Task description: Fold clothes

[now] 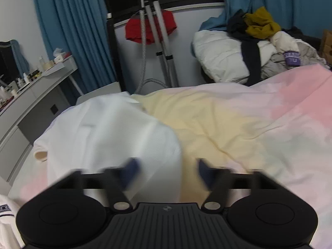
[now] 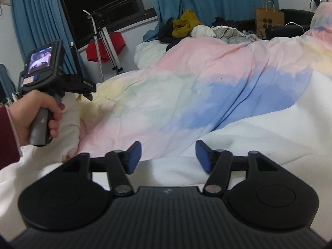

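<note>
A white garment (image 1: 108, 132) lies crumpled on the pastel duvet (image 1: 228, 120), with a cream cuff at its left edge. My left gripper (image 1: 166, 167) hovers low over it, blurred, its blue pads (image 1: 131, 167) well apart. The garment's right edge runs between the jaws, and neither pad presses on it. In the right wrist view a hand in a dark red sleeve (image 2: 37, 116) holds that left gripper above the white garment (image 2: 70, 124). My right gripper (image 2: 168, 156) stands open over white cloth (image 2: 176, 169) at the duvet's near edge, with nothing between its pads.
A pile of clothes (image 1: 261, 25) sits on a white pillow at the bed's far end. A tripod stand (image 1: 157, 41) with a red cloth stands by the window. A grey dresser (image 1: 31, 95) with bottles lines the left wall. A paper bag (image 2: 269, 19) stands at the far right.
</note>
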`<state>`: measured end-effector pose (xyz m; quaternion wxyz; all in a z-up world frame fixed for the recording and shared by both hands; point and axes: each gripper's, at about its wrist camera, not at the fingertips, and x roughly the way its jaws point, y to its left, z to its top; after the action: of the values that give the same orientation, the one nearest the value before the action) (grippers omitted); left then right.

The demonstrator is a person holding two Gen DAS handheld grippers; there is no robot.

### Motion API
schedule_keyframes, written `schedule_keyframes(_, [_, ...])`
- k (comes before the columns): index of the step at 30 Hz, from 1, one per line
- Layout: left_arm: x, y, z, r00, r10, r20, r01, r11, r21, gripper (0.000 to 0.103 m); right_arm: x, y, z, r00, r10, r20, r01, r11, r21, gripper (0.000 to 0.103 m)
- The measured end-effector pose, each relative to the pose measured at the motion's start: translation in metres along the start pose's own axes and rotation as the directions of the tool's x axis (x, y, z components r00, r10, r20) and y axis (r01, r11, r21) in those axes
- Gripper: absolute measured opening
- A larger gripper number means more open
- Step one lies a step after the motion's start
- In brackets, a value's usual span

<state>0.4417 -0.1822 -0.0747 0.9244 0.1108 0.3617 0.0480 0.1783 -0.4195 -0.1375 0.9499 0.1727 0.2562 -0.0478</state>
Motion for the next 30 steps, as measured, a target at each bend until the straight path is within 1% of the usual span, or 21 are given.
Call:
schedule_keyframes(1, [-0.004,0.008,-0.003,1.000,-0.010,-0.008,0.010,1.000,-0.021,0.011,0.001,0.000,-0.001,1.000,-0.002,-0.003,0.002,1.000,-0.003,0.061])
schedule_keyframes(2, [-0.011,0.017,-0.003,1.000,-0.024,0.001,0.024,0.999,-0.049,0.010,0.001,0.001,-0.001,1.000,-0.004,-0.004,0.004,1.000,-0.003,0.061])
schedule_keyframes(4, [-0.038,0.036,-0.005,0.997,-0.048,0.056,0.052,0.996,-0.077,0.008,-0.001,0.001,-0.002,1.000,-0.003,-0.003,0.003,1.000,-0.001,0.061])
schedule_keyframes(6, [-0.075,0.061,-0.009,0.989,-0.104,0.105,0.117,0.986,-0.123,0.007,-0.004,0.002,-0.002,1.000,0.000,-0.004,0.000,1.000,0.005,0.061])
schedule_keyframes(7, [-0.095,0.076,-0.011,0.983,-0.131,0.131,0.150,0.978,-0.148,0.007,-0.005,0.002,-0.002,1.000,0.001,-0.005,-0.001,1.000,0.009,0.061])
schedule_keyframes(9, [-0.137,0.114,-0.023,0.968,-0.169,0.186,0.210,0.951,-0.225,0.007,-0.009,0.002,-0.001,1.000,0.007,-0.006,-0.007,1.000,0.017,0.061])
schedule_keyframes(11, [-0.172,0.158,-0.044,0.953,-0.183,0.243,0.257,0.912,-0.320,0.007,-0.016,0.002,-0.001,1.000,0.029,-0.004,-0.029,0.999,0.028,0.062])
schedule_keyframes(12, [-0.186,0.182,-0.060,0.949,-0.173,0.264,0.266,0.888,-0.374,0.007,-0.019,0.002,-0.001,0.999,0.043,-0.004,-0.042,0.999,0.032,0.062])
schedule_keyframes(14, [-0.204,0.230,-0.096,0.949,-0.139,0.281,0.266,0.834,-0.484,0.007,-0.026,0.004,-0.003,0.997,0.073,-0.011,-0.072,0.997,0.031,0.064])
schedule_keyframes(15, [-0.208,0.251,-0.115,0.953,-0.127,0.277,0.262,0.805,-0.532,0.007,-0.029,0.006,-0.003,0.996,0.092,-0.019,-0.091,0.995,0.032,0.064])
schedule_keyframes(17, [-0.206,0.286,-0.156,0.959,-0.108,0.262,0.252,0.749,-0.612,0.007,-0.035,0.010,-0.002,0.990,0.139,-0.033,-0.138,0.990,0.040,0.064])
schedule_keyframes(19, [-0.193,0.312,-0.193,0.970,-0.092,0.225,0.224,0.690,-0.688,0.007,-0.042,0.017,-0.003,0.979,0.197,-0.043,-0.195,0.980,0.039,0.064])
schedule_keyframes(20, [-0.184,0.322,-0.208,0.975,-0.107,0.196,0.218,0.648,-0.730,0.007,-0.045,0.021,-0.003,0.973,0.227,-0.048,-0.226,0.974,0.036,0.064])
schedule_keyframes(21, [-0.176,0.329,-0.216,0.976,-0.128,0.178,0.219,0.618,-0.755,0.007,-0.046,0.026,-0.003,0.965,0.257,-0.059,-0.255,0.966,0.036,0.064])
schedule_keyframes(22, [-0.171,0.333,-0.218,0.976,-0.127,0.179,0.219,0.622,-0.752,0.007,-0.046,0.032,-0.003,0.956,0.283,-0.075,-0.280,0.959,0.038,0.064])
schedule_keyframes(24, [-0.166,0.332,-0.212,0.979,-0.085,0.185,0.193,0.676,-0.711,0.008,-0.039,0.049,0.000,0.935,0.334,-0.120,-0.333,0.942,0.031,0.064])
schedule_keyframes(25, [-0.164,0.332,-0.209,0.979,-0.071,0.189,0.185,0.692,-0.698,0.008,-0.033,0.061,0.004,0.925,0.355,-0.136,-0.355,0.934,0.024,0.064])
schedule_keyframes(26, [-0.161,0.333,-0.209,0.978,-0.075,0.194,0.193,0.679,-0.709,0.008,-0.027,0.073,0.008,0.917,0.371,-0.143,-0.373,0.928,0.019,0.064])
schedule_keyframes(27, [-0.159,0.335,-0.211,0.978,-0.081,0.194,0.198,0.660,-0.724,0.008,-0.017,0.085,0.014,0.909,0.388,-0.151,-0.389,0.921,0.025,0.063])
schedule_keyframes(28, [-0.155,0.336,-0.213,0.978,-0.087,0.192,0.202,0.644,-0.738,0.009,-0.002,0.099,0.020,0.901,0.401,-0.162,-0.399,0.916,0.046,0.063])
schedule_keyframes(30, [-0.147,0.339,-0.218,0.978,-0.095,0.185,0.203,0.621,-0.757,0.009,0.040,0.131,0.034,0.891,0.408,-0.198,-0.398,0.913,0.088,0.063])
